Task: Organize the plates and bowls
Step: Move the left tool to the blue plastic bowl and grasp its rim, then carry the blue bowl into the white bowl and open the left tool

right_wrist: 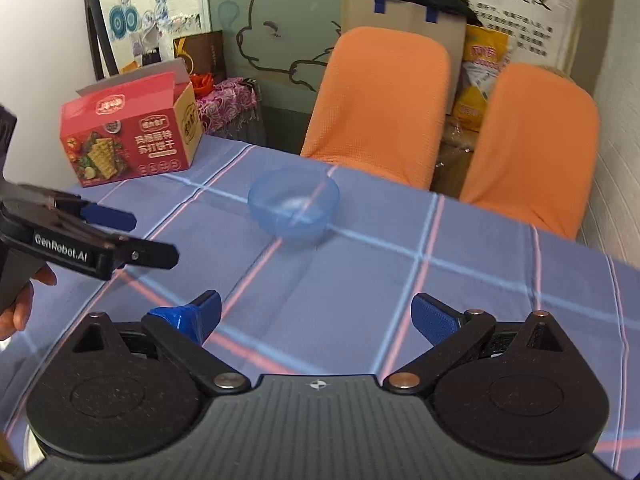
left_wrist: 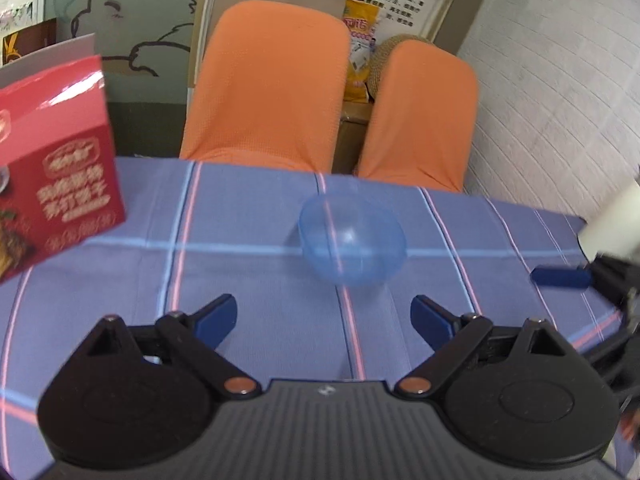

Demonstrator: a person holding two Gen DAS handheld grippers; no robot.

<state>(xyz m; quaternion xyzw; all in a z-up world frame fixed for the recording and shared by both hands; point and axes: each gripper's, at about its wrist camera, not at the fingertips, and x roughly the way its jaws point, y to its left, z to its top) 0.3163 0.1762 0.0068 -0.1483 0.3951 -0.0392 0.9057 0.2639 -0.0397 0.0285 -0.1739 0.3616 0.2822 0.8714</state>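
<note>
On the left stands a red cracker box (right_wrist: 130,136) on the checked blue tablecloth (right_wrist: 460,292), near the far left corner of the table. The left gripper (left_wrist: 324,320) is held above the cloth with its fingers wide apart and nothing between them. In the middle of the table sits a clear blue bowl (left_wrist: 352,240), upright, ahead of both grippers and not touching them. The right gripper (right_wrist: 316,316) also has its fingers spread, with nothing between them. Behind the table are two orange chairs (left_wrist: 276,84) side by side, close to the far edge.
</note>
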